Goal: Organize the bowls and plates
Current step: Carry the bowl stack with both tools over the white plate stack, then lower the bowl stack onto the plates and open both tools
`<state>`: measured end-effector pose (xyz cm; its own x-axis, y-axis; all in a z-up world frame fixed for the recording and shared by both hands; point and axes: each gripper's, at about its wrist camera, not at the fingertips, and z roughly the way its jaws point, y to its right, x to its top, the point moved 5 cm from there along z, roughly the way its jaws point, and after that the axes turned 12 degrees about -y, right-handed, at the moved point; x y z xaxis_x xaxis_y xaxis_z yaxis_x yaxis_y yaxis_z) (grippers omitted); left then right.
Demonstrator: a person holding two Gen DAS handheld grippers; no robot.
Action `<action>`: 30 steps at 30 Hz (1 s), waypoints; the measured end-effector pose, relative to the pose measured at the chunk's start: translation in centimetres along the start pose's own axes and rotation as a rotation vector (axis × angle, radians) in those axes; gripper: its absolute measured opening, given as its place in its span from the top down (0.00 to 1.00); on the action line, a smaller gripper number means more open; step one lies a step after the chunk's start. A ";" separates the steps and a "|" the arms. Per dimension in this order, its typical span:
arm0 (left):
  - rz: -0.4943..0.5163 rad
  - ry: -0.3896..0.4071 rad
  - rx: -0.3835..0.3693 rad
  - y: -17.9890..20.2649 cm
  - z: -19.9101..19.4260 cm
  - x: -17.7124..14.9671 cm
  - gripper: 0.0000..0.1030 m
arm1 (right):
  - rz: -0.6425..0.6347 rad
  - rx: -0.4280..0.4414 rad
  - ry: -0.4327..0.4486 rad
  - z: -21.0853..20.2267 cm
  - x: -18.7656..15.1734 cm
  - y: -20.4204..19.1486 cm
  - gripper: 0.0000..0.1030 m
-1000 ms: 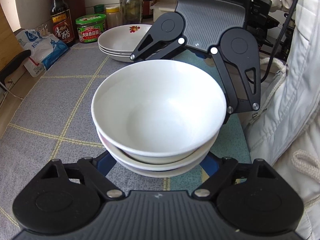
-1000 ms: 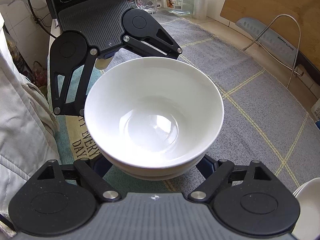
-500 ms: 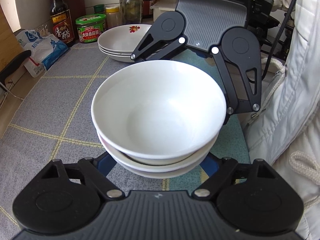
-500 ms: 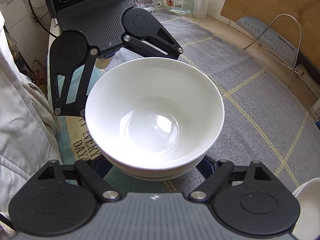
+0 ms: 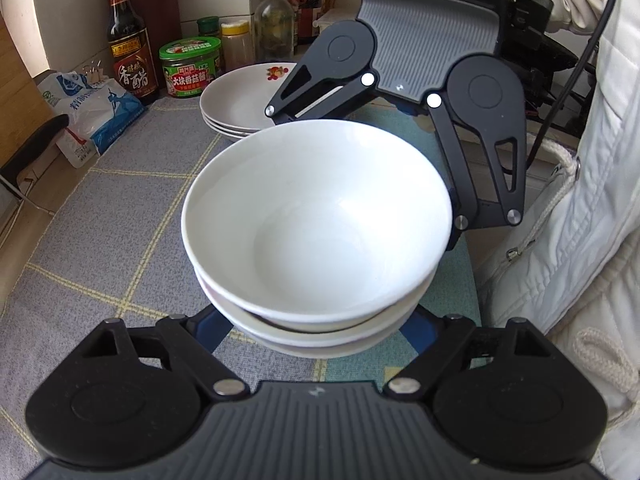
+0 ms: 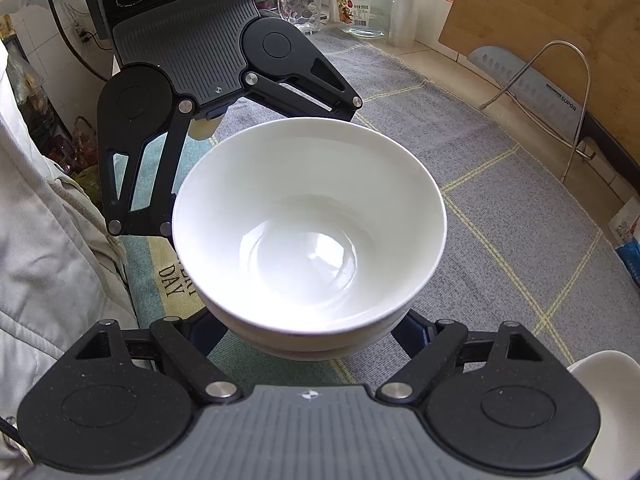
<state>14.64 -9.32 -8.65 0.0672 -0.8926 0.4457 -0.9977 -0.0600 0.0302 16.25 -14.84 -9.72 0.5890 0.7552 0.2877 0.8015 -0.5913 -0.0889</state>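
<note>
Three nested white bowls (image 5: 316, 232) in one stack on the bench (image 5: 100, 232), three stacked plates (image 5: 240, 100) far left (top one flower-printed), left tool (image 5: 320, 332) and right tool (image 6: 312, 332) flanking the bowl stack from opposite sides, jaws wide around it, grip unclear

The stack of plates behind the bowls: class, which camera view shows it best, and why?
The left wrist view: the stack of plates sits past the bowls, with layered rims and a red motif. The right wrist view shows only a white rim, possibly those plates.
</note>
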 end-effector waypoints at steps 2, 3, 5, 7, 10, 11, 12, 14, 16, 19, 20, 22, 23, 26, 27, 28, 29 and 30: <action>-0.010 0.007 0.010 -0.1 0.1 0.9 0.15 | -0.012 -0.004 0.003 -0.9 -0.7 0.6 0.13; -0.014 0.010 0.016 -0.2 0.2 1.4 0.15 | -0.016 -0.007 0.004 -1.3 -1.1 0.9 0.13; -0.022 0.017 0.027 -0.5 0.5 2.5 0.15 | -0.026 -0.014 0.006 -2.0 -1.9 1.8 0.13; -0.022 0.023 0.040 -0.8 0.8 3.7 0.15 | -0.034 -0.024 0.008 -2.9 -2.9 2.7 0.13; -0.018 0.032 0.055 -1.0 1.4 5.9 0.15 | -0.040 -0.039 0.012 -4.2 -4.4 4.0 0.13; -0.016 0.036 0.057 -1.1 1.5 6.6 0.15 | -0.040 -0.044 0.013 -4.6 -4.9 4.5 0.13; -0.013 0.040 0.059 -1.1 1.8 7.4 0.15 | -0.040 -0.050 0.014 -5.1 -5.5 5.1 0.13; -0.004 0.049 0.067 -1.2 2.2 9.0 0.15 | -0.038 -0.067 0.017 -6.0 -6.5 6.1 0.13; 0.008 0.054 0.073 -1.5 2.8 10.4 0.15 | -0.034 -0.084 0.017 -6.7 -7.5 7.2 0.13; 0.032 0.059 0.085 -2.1 3.7 12.8 0.15 | -0.023 -0.108 0.017 -7.5 -8.8 8.7 0.13; 0.042 0.061 0.091 -2.5 4.0 13.7 0.15 | -0.018 -0.118 0.018 -7.7 -9.4 9.3 0.13; 0.057 0.061 0.096 -3.1 4.6 14.9 0.15 | -0.008 -0.134 0.015 -7.9 -10.1 10.4 0.13; 0.065 0.061 0.099 -3.5 4.9 15.6 0.15 | -0.003 -0.143 0.014 -8.0 -10.4 10.9 0.13; 0.079 0.059 0.099 -4.4 6.0 17.1 0.15 | 0.012 -0.154 0.007 -8.0 -11.6 12.5 0.13; 0.081 0.057 0.097 -4.7 6.3 17.5 0.15 | 0.016 -0.158 0.003 -8.0 -12.0 13.0 0.13; 0.084 0.055 0.098 -5.0 6.7 17.8 0.15 | 0.020 -0.162 0.000 -7.9 -12.3 13.4 0.13; 0.087 0.054 0.098 -5.3 7.1 18.2 0.15 | 0.024 -0.166 -0.002 -7.8 -12.6 13.9 0.13; 0.088 0.052 0.096 -5.5 7.4 18.4 0.15 | 0.029 -0.167 -0.004 -7.7 -12.8 14.2 0.13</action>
<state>21.39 -28.71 -7.19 -0.0228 -0.8719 0.4891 -0.9951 -0.0275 -0.0954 19.25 -35.06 -7.34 0.6120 0.7382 0.2837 0.7563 -0.6512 0.0627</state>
